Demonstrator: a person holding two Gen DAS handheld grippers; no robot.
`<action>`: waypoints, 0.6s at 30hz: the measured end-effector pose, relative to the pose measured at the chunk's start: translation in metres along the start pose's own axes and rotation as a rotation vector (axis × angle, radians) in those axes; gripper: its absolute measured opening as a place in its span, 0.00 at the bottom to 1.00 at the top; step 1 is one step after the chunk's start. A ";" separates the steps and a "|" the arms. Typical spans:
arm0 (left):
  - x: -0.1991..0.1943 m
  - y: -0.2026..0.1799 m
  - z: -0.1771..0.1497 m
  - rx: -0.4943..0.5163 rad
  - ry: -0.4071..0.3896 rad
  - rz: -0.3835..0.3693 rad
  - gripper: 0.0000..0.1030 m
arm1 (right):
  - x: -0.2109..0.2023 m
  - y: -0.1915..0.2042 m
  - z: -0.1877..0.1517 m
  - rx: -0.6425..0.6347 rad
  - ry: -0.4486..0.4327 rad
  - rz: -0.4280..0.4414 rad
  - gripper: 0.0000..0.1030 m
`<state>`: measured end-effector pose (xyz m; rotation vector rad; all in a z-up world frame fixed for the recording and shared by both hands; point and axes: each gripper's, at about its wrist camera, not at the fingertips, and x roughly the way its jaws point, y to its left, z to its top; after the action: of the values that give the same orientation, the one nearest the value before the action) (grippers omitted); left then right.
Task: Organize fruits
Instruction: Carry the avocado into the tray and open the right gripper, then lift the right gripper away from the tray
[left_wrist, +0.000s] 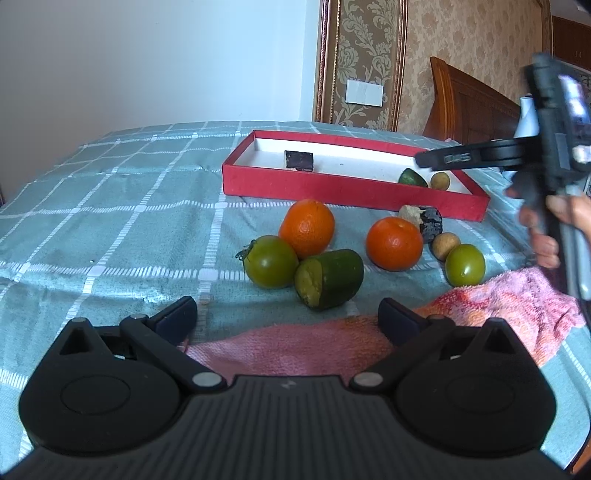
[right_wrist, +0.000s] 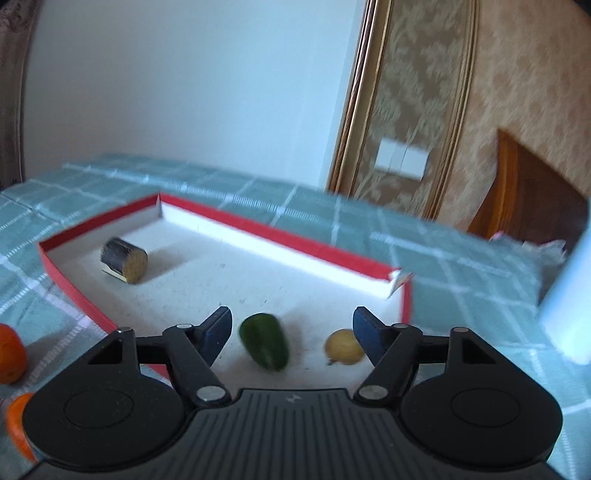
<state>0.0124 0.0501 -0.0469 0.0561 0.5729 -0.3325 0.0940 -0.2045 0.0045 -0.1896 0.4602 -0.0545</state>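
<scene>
Left gripper (left_wrist: 287, 317) hovers w/ jaws open, empty, over pink towel (left_wrist: 509, 299); loose oranges (left_wrist: 307, 228) & green tomatoes (left_wrist: 271, 261) lie on the checked teal cloth (left_wrist: 110, 206) ahead. Right gripper (right_wrist: 291, 332) over shallow red cardboard box (right_wrist: 280, 230), jaws apart, nothing gripped; small green fruit (right_wrist: 264, 340) & tan round fruit (right_wrist: 343, 347) rest inside the box below.

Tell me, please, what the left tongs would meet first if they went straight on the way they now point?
Probably the cut green fruit piece, lying straight ahead between the open left tongs just past the pink towel; depth is hard to judge, so they might touch the towel first.
</scene>
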 end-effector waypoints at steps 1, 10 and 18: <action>0.000 0.000 0.000 -0.001 -0.001 0.001 1.00 | -0.009 -0.001 -0.001 0.002 -0.023 0.006 0.70; -0.003 -0.014 0.004 -0.009 -0.010 0.080 1.00 | -0.030 0.001 -0.020 0.018 -0.052 -0.012 0.80; 0.003 -0.033 0.013 -0.030 0.023 0.081 0.77 | -0.034 0.014 -0.025 -0.047 -0.078 -0.064 0.80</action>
<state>0.0111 0.0161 -0.0360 0.0543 0.5963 -0.2450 0.0531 -0.1919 -0.0054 -0.2514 0.3781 -0.0985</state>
